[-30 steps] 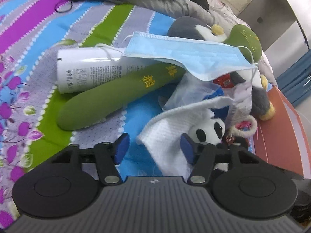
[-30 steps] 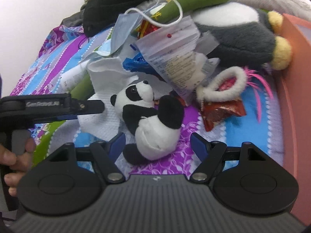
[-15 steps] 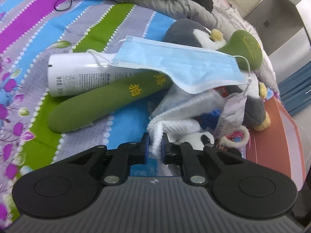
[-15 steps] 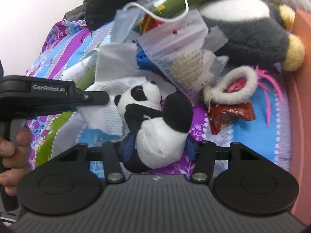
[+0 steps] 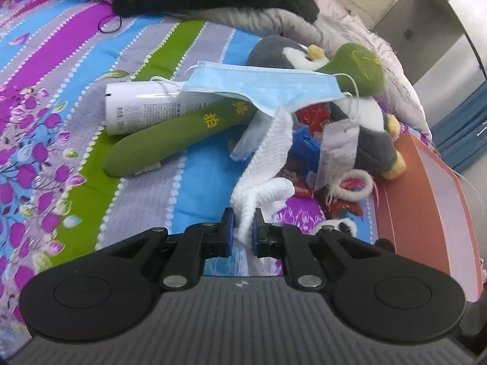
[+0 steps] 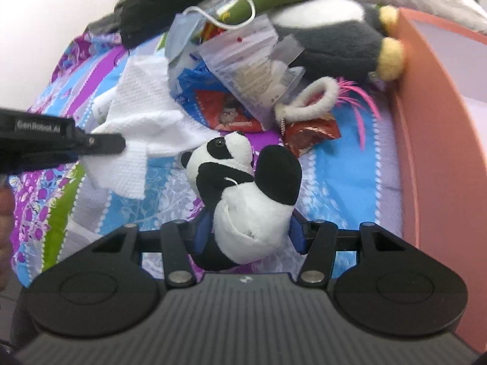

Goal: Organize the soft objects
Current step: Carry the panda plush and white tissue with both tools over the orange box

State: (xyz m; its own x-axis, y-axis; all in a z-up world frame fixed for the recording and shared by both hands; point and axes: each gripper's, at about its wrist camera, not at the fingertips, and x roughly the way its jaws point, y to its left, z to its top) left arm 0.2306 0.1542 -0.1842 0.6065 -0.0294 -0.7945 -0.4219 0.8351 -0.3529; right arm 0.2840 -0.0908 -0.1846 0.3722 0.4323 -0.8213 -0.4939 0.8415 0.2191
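Both pickups look under way: the left gripper (image 5: 242, 228) pinches the white cloth (image 5: 268, 158) at frame centre, the right gripper (image 6: 249, 234) clamps the panda plush (image 6: 243, 200) (lower centre), needing clean lifts next.

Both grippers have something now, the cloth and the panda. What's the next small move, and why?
Probably lift both a bit higher before carrying anything sideways. The left gripper is shut on the white cloth, whose far end still lies under the blue mask, so a sideways pull could drag the pile. The right gripper is shut on the panda, beside the orange box.
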